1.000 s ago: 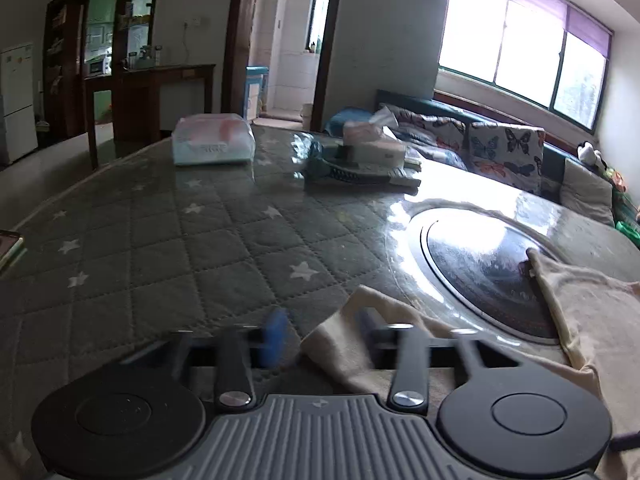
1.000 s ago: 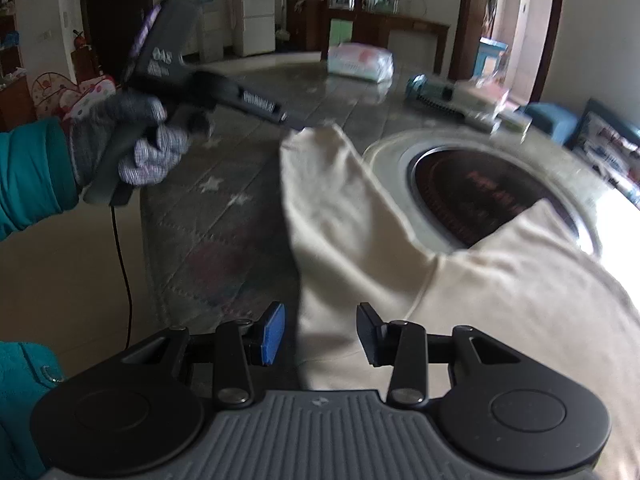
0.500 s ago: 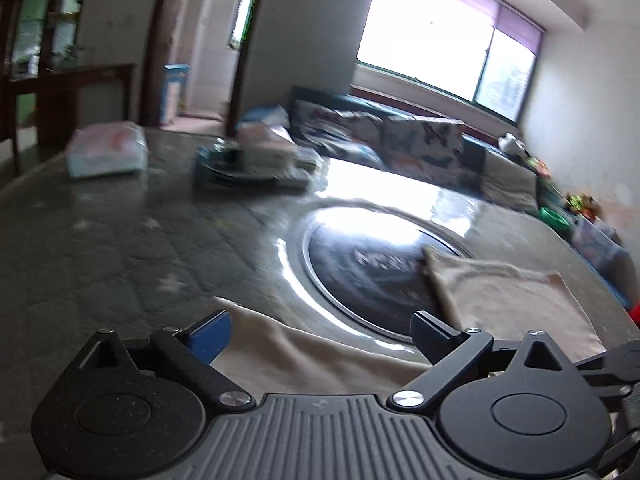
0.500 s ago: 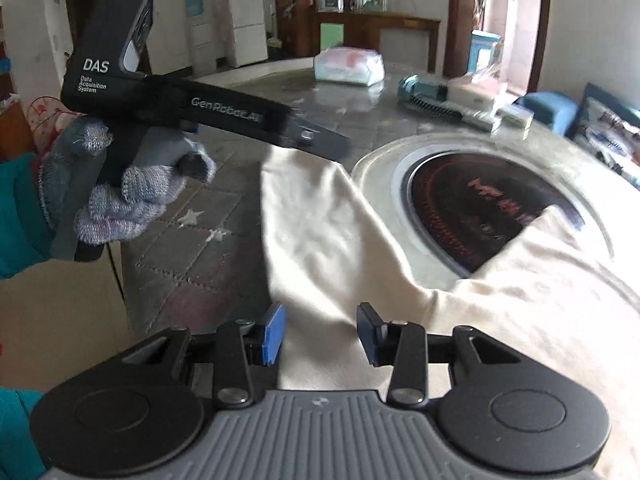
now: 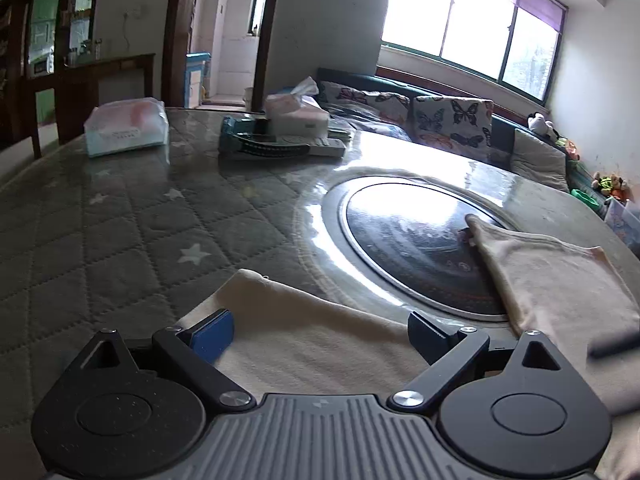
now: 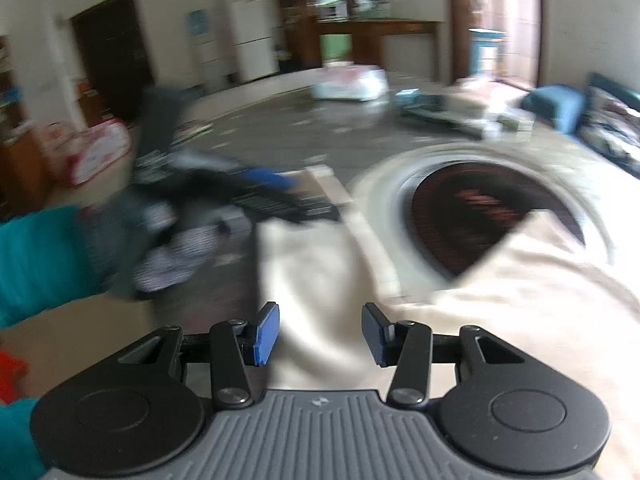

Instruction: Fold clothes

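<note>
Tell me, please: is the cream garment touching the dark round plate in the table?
Touching. In the left wrist view, a corner of the cream garment lies over the edge of the dark round plate, covering part of its right side.

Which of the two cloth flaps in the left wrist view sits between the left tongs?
The near flap, lying between the open left tongs on the quilted cover. The other flap lies farther right, its corner over the dark round hob.
</note>
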The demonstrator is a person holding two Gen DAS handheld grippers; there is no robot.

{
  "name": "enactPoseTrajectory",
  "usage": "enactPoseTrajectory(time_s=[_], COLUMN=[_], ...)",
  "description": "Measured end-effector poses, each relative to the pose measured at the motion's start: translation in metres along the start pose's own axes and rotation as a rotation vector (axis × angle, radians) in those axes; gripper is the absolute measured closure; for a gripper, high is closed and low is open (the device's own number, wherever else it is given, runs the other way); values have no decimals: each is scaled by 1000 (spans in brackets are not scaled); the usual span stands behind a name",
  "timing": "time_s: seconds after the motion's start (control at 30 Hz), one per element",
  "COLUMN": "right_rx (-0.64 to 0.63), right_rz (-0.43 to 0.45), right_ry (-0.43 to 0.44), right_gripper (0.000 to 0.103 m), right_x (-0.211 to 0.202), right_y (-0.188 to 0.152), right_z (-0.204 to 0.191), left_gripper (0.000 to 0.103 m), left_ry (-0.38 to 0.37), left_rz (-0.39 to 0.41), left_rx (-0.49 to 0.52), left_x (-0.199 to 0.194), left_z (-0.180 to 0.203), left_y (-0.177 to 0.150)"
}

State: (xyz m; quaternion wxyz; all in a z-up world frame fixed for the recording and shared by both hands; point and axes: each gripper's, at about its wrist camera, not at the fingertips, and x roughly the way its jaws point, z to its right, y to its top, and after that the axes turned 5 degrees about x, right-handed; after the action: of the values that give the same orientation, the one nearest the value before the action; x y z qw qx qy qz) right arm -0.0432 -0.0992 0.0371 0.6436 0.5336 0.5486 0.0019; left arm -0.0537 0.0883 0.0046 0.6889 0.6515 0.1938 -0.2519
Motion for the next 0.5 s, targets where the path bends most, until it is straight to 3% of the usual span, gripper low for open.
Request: enactPoseTrajectory(time_s=[0.17, 0.33, 0.5], right_rx=[4, -39, -36], right_rz=[-35, -70, -63], right_ry=[-182, -231, -200], right_gripper=[58, 59, 60], right_x=[14, 41, 55], right_y=[13, 18, 25], right_z=[51, 74, 80], left_gripper=[8, 7, 6], left_ry=[26, 41, 40], left_rz=[5, 5, 10], left_rx=[21, 25, 31], left_x=[-2, 0, 2], left_z=[-1, -4, -4], left_y=[-1, 1, 0])
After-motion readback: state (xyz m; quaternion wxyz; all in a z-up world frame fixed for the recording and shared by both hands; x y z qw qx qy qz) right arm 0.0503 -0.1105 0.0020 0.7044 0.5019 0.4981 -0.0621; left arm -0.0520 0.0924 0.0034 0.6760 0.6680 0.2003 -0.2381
